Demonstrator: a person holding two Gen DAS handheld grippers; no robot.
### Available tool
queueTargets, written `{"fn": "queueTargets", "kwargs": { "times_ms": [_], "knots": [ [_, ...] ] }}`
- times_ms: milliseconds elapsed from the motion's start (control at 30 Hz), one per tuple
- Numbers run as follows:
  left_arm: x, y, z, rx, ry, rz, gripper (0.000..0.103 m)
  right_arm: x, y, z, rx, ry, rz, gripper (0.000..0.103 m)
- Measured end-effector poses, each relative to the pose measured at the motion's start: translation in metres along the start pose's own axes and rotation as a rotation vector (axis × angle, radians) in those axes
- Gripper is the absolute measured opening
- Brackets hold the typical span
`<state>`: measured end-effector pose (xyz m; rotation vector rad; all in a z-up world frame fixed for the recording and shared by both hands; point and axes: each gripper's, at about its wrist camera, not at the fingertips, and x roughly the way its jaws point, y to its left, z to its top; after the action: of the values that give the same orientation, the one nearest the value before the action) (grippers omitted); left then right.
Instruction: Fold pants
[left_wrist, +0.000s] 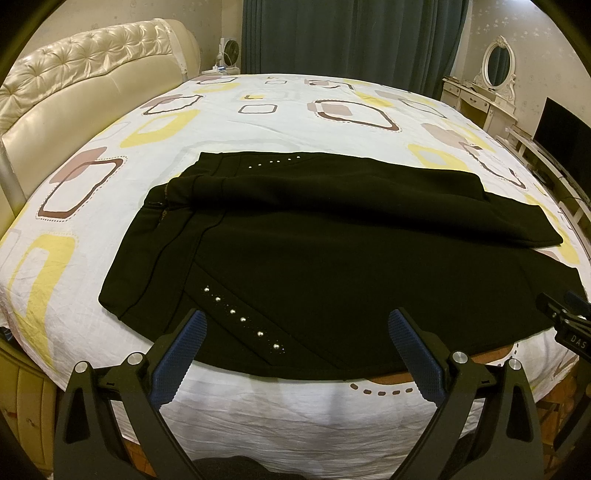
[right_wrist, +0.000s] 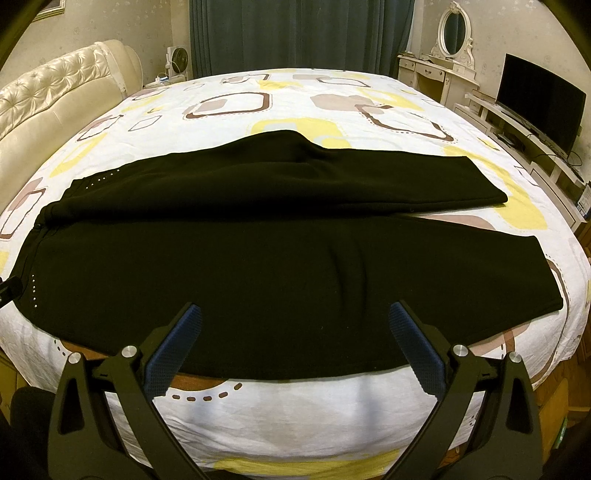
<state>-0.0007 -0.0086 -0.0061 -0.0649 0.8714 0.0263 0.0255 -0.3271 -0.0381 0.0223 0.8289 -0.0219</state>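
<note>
Black pants (left_wrist: 332, 266) lie flat across the bed, waist to the left, legs running right, with rows of silver studs (left_wrist: 242, 319) by the pockets. The far leg lies slightly over the near one. The pants also fill the right wrist view (right_wrist: 280, 280). My left gripper (left_wrist: 297, 323) is open and empty, just above the near edge of the pants by the waist. My right gripper (right_wrist: 295, 315) is open and empty above the near leg's edge. Its tip shows at the right edge of the left wrist view (left_wrist: 565, 314).
The bed has a white sheet (left_wrist: 258, 122) with yellow and brown square patterns. A cream tufted headboard (left_wrist: 74, 85) stands at the left. A dressing table with mirror (right_wrist: 447, 55) and a TV (right_wrist: 539, 103) stand at the right. Dark curtains (right_wrist: 295, 33) hang behind.
</note>
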Motion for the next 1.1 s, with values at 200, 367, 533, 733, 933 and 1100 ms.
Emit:
{"fn": "queueTargets", "kwargs": {
  "times_ms": [200, 367, 533, 733, 933, 1100],
  "knots": [
    [0.0, 0.0, 0.0, 0.004, 0.001, -0.001, 0.098, 0.002, 0.0, -0.005, 0.002, 0.004, 0.003, 0.101],
    [-0.002, -0.002, -0.001, 0.019, -0.005, -0.003, 0.098, 0.005, 0.0, -0.006, 0.012, 0.009, 0.013, 0.101],
    [-0.007, -0.001, 0.0, 0.013, 0.01, -0.013, 0.098, -0.001, -0.005, 0.002, 0.004, -0.008, 0.062, 0.101],
    [-0.012, 0.029, 0.034, 0.099, 0.031, -0.113, 0.098, -0.005, -0.024, 0.047, -0.016, -0.045, 0.328, 0.101],
    [0.049, 0.113, 0.108, 0.127, 0.077, -0.119, 0.098, 0.039, -0.028, 0.143, -0.129, -0.037, 0.438, 0.101],
    [0.128, 0.165, 0.161, 0.087, 0.152, -0.136, 0.098, 0.12, 0.001, 0.202, -0.261, 0.09, 0.465, 0.101]
  ]
}}
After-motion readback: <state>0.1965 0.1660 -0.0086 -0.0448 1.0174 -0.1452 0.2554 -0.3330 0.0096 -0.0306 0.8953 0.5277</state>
